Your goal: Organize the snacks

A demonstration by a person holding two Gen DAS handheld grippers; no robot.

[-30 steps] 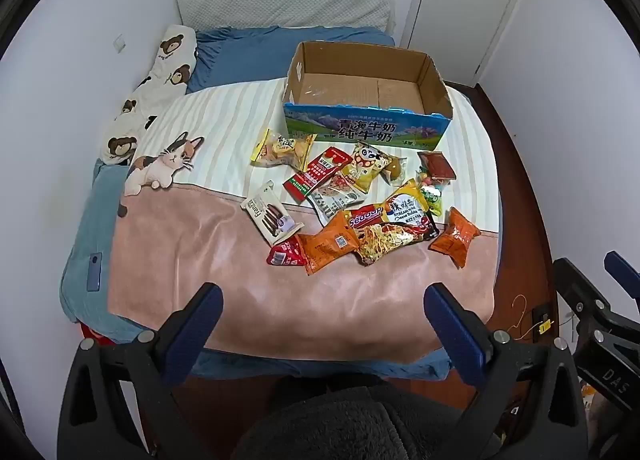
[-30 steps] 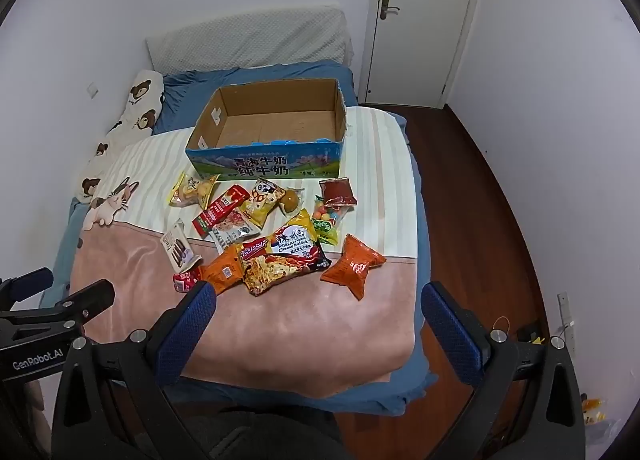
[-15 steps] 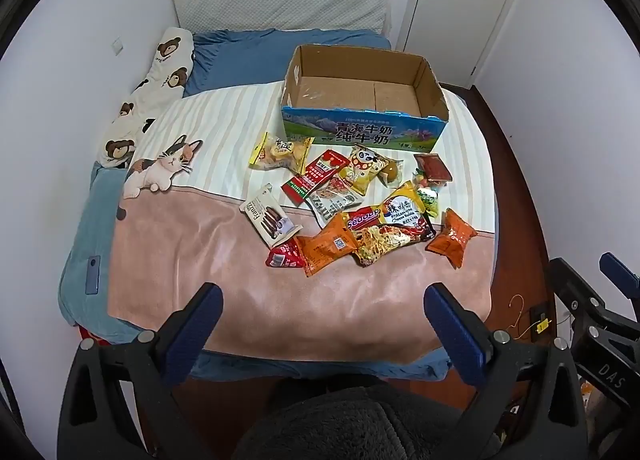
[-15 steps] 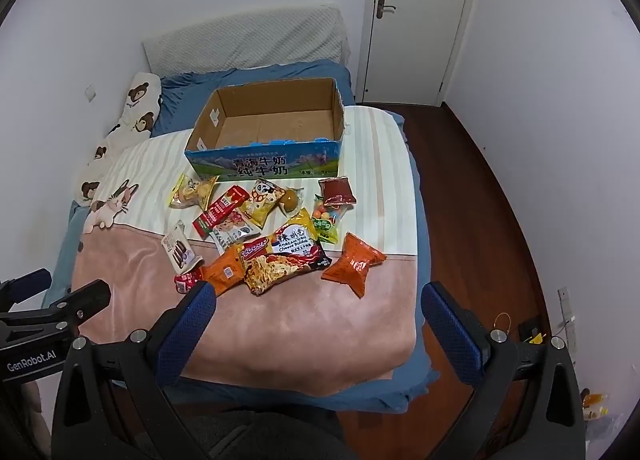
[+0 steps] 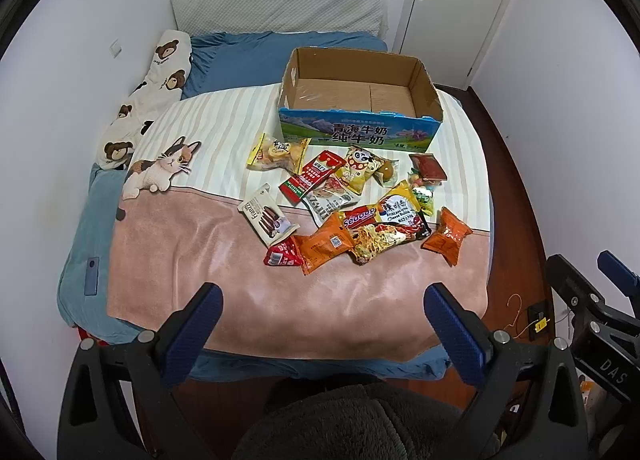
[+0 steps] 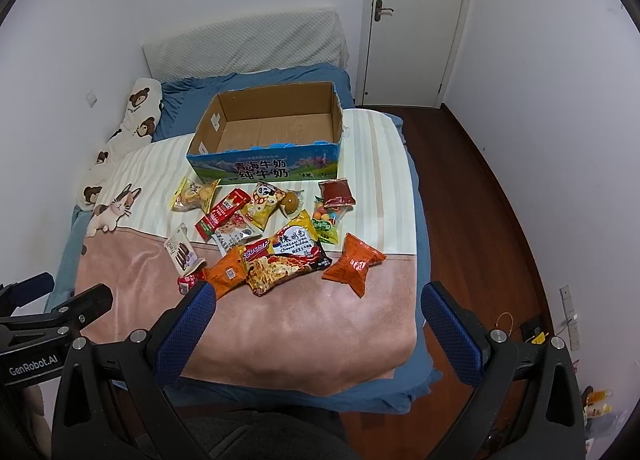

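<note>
- Left gripper (image 5: 322, 310) hangs above the near edge of the bed (image 5: 256, 60), jaws spread wide with nothing between them
- Right gripper (image 6: 318, 310) hovers at the same near edge – also spread wide and empty-handed; its blue pads (image 6: 186, 334) sit well short of the snacks
- Cardboard box (image 5: 358, 100) stands open and empty on the striped part of the blanket (image 5: 224, 128), toward the pillow (image 5: 280, 6)
- Snack packets lie in a loose heap just in front of the box: a yellow bag (image 5: 276, 152) nearest it on the left, a panda-print bag (image 5: 360, 166), a noodle packet (image 5: 384, 226) overlapping others, and a white wafer packet (image 5: 266, 216) at the left fringe
- An orange bag (image 6: 354, 262) lies slightly apart at the right – on the pink area, nearest the right gripper
- A white door (image 6: 416, 20) is shut behind the bed
</note>
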